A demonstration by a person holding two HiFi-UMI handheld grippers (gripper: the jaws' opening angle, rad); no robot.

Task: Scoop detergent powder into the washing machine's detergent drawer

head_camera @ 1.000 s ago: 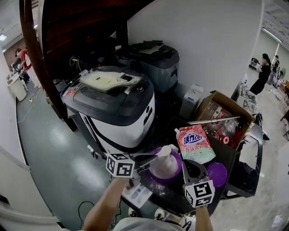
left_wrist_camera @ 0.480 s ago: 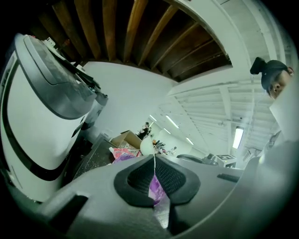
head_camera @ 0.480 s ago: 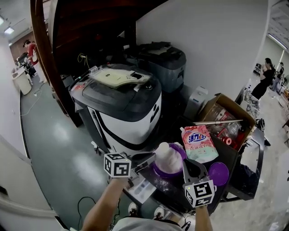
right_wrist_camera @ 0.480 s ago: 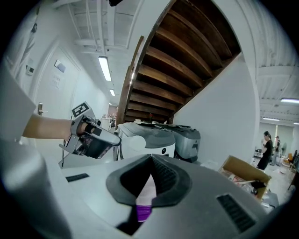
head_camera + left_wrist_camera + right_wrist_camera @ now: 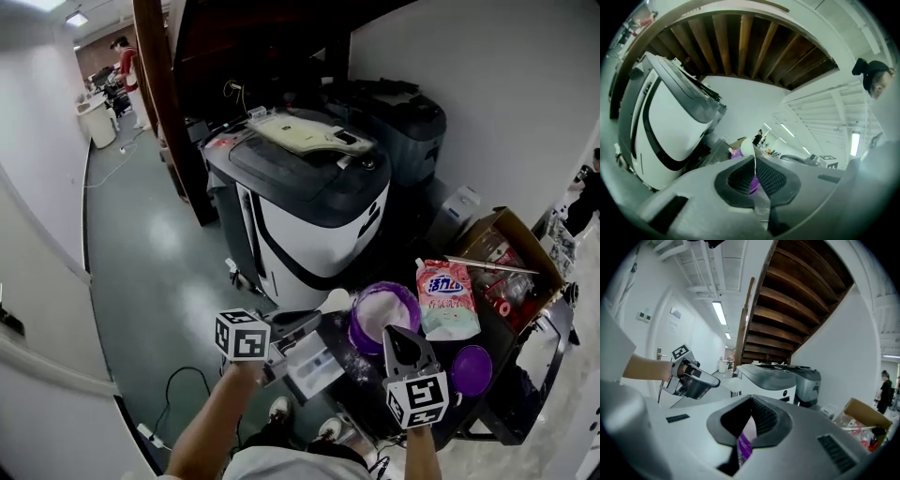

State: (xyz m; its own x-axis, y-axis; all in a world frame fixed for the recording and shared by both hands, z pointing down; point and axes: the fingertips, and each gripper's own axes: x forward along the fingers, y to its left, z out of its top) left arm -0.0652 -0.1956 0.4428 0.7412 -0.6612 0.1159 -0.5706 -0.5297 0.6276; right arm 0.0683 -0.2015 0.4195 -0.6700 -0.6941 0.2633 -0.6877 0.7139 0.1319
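Observation:
My left gripper (image 5: 302,325) is shut on the thin handle of a white scoop (image 5: 336,300), whose bowl hangs just left of the purple detergent tub (image 5: 361,328). White powder (image 5: 384,307) fills the tub. In the left gripper view the jaws (image 5: 753,165) pinch the handle, and the scoop's bowl (image 5: 746,146) shows beyond them. My right gripper (image 5: 395,337) is shut on the tub's near rim; a purple wall (image 5: 743,446) shows between its jaws (image 5: 749,416). The washing machine (image 5: 309,192) stands past the scoop with its lid down. I cannot make out its detergent drawer.
A detergent pouch (image 5: 448,298) and the tub's purple lid (image 5: 472,368) lie on the dark cart (image 5: 342,375) to the right. A cardboard box (image 5: 511,246) stands behind them. A second washer (image 5: 398,117) stands at the wall. A cable (image 5: 178,384) lies on the floor.
The scoop, first held over the tub, has moved left off its rim toward the washing machine. My head view has swung, bringing the machine closer to the middle.

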